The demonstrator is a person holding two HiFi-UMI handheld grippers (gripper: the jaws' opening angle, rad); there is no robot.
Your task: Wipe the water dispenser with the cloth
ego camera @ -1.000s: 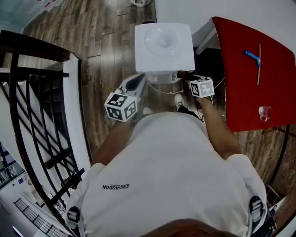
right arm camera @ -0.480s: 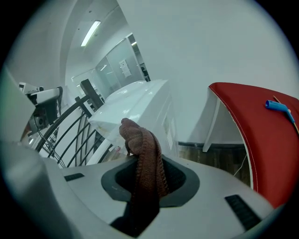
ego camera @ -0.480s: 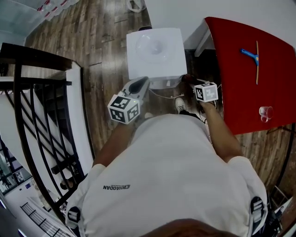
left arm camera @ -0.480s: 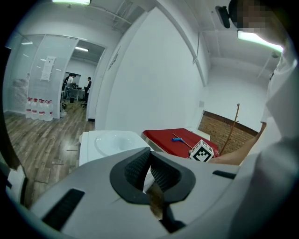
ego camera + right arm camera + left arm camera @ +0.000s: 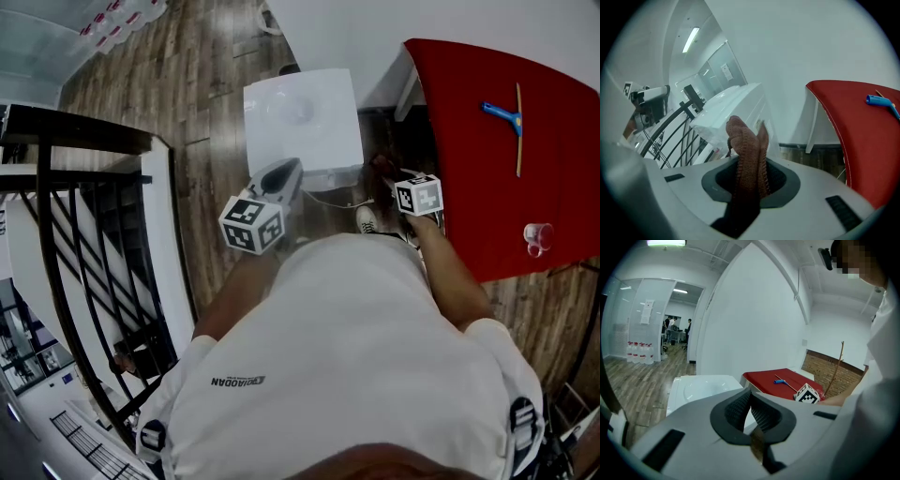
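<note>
My right tool is clamped on a brownish-red cloth, which stands up out of its jaws. The white water dispenser is at the upper centre of the head view. The cloth-bearing tool sits just beside the dispenser's lower right corner. I cannot tell if the cloth touches it. My left tool, pinched together on nothing, hangs by the lower left corner. There is wooden floor below, a red counter at right and a black railing at left.
</note>
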